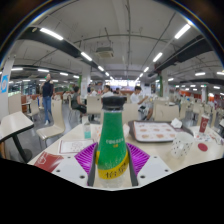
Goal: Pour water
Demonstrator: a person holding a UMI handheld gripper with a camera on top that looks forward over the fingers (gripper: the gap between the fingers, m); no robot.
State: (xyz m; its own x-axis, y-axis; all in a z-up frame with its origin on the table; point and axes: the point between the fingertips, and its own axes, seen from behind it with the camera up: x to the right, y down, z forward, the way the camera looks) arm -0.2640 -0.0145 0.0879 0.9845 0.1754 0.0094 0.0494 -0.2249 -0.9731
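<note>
The hand-held gripper [111, 160] is closed on a green bottle [111, 138], both purple pads [86, 155] pressed against its sides. The bottle is held upright, its long axis vertical and its dark cap [113, 102] pointing up (yellow label toward the camera). Beyond it, a white counter [150, 150] carries a tray [155, 131] and cups [182, 145].

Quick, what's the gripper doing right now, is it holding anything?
Gripper: shut on the green bottle, a purple pad pressing each side, bottle upright.
</note>
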